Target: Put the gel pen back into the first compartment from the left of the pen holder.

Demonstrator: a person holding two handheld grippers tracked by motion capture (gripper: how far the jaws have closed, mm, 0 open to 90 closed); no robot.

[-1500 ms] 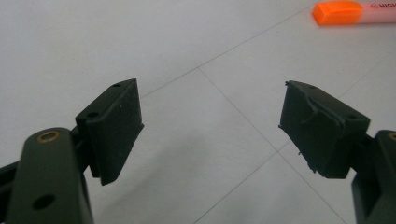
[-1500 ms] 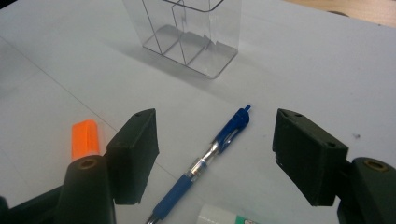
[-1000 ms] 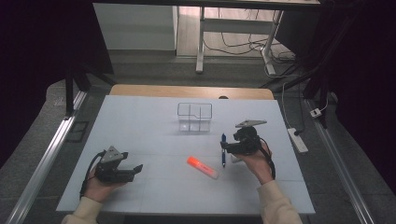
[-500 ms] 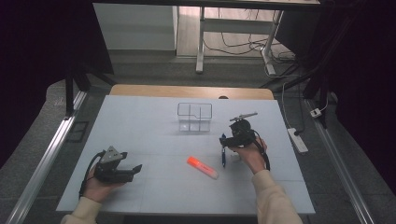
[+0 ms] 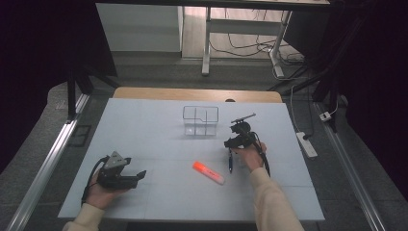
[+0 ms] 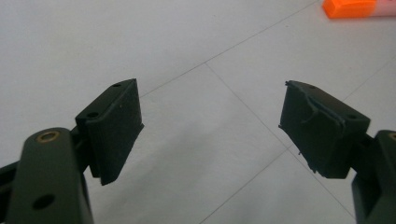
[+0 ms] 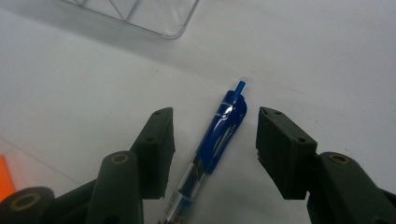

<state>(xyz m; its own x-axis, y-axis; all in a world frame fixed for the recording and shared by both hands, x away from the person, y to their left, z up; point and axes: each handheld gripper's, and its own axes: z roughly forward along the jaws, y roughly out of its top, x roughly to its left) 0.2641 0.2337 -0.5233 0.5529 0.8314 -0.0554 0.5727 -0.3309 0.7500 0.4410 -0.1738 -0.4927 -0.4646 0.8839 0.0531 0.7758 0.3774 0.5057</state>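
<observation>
- High view: the right gripper (image 5: 233, 142) stood over the top end of a blue pen (image 5: 230, 162) lying flat on the white table (image 5: 144, 125), near the front of a clear wire-edged box (image 5: 200, 120), probably its destination. An orange marker (image 5: 208, 172) lay just left of the pen, apart from it. The left gripper (image 5: 126, 176) rested low in the hand, well away, seemingly waiting.
- Left gripper view: its jaws stood wide with nothing but bare table between them; the marker's orange end (image 6: 350, 8) showed far off.
- Right gripper view: the jaws had just been closing and straddled the pen (image 7: 219, 135), half-narrowed, with gaps still on both sides, so no grip yet. The box corner (image 7: 154, 18) lay beyond.
</observation>
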